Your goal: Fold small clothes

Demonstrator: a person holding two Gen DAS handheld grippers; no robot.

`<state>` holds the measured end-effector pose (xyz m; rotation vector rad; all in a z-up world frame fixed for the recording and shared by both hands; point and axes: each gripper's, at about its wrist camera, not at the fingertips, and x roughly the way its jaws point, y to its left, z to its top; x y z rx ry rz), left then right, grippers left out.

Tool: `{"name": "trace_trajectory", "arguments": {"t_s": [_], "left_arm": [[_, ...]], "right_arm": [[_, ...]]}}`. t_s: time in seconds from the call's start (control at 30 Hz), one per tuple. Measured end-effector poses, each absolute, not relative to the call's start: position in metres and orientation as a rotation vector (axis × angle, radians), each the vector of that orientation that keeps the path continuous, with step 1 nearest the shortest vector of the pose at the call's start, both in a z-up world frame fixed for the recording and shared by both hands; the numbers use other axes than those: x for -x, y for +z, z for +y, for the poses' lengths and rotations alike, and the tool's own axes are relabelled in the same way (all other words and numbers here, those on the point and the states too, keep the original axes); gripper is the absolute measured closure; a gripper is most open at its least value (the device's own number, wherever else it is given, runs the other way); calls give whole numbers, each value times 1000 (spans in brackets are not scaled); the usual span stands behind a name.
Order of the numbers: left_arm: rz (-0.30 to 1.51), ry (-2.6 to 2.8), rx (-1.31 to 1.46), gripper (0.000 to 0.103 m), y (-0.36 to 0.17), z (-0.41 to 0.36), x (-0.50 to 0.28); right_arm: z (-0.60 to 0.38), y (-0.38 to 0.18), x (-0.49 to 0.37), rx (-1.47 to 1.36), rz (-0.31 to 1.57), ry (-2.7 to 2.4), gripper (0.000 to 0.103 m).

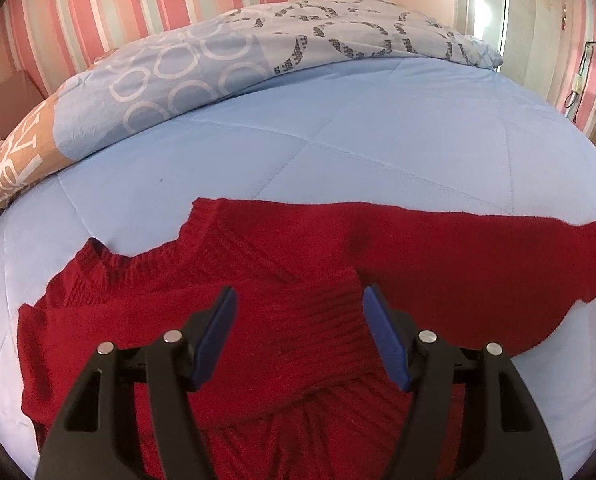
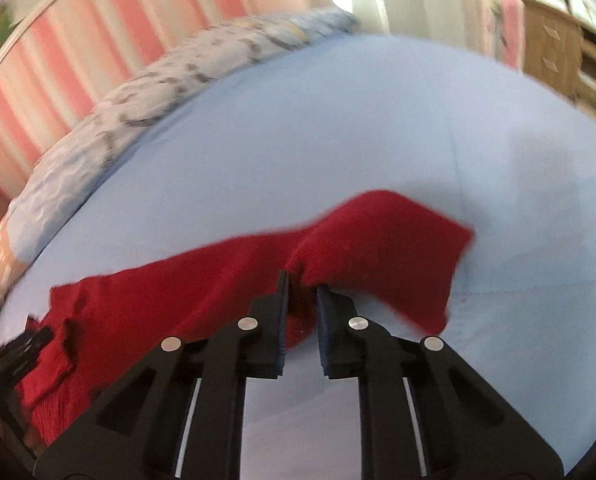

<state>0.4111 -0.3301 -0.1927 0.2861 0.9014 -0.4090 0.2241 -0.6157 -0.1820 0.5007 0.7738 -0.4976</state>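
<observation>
Left wrist view: no readable writing. The red knit sweater [image 1: 282, 280] lies on the blue bedspread [image 1: 338, 128], left gripper [image 1: 298, 300] spread above. Blurred right gripper [image 2: 301, 288] pinches its sleeve [image 2: 386, 248].

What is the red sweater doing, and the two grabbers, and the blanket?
Sweater: lying on the bed, one sleeve folded across it, the other lifted.
Left gripper: open, above the folded sleeve.
Right gripper: shut on the other sleeve.
Blanket: bunched along the wall.
</observation>
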Motion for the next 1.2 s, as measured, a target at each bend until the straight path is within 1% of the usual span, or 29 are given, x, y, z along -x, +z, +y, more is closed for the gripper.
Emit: {"name": "trace_trajectory", "arguments": {"t_s": [0.1, 0.23, 0.43, 0.6, 0.83, 1.0, 1.07, 1.2], "left_arm": [[904, -413, -275, 36, -192, -325, -413], [915, -416, -255, 36, -191, -314, -414], [927, -401, -227, 36, -187, -279, -418], [953, -347, -191, 36, -185, -223, -419], [993, -228, -151, 36, -186, -127, -409], [1024, -195, -124, 36, -192, -92, -401], [1032, -198, -112, 36, -193, -87, -399], [1031, -243, -68, 36, -190, -94, -400]], "right_arm": [[-569, -155, -237, -419, 766, -401, 90], [-506, -129, -264, -379, 786, -251, 90], [-421, -106, -306, -344, 830, -92, 90], [-379, -127, -335, -376, 906, -21, 90], [-311, -156, -372, -295, 980, 32, 90], [-267, -196, -383, -212, 1069, 98, 84], [-263, -199, -377, -199, 1069, 112, 76], [-273, -191, -362, -197, 1051, 107, 70]]}}
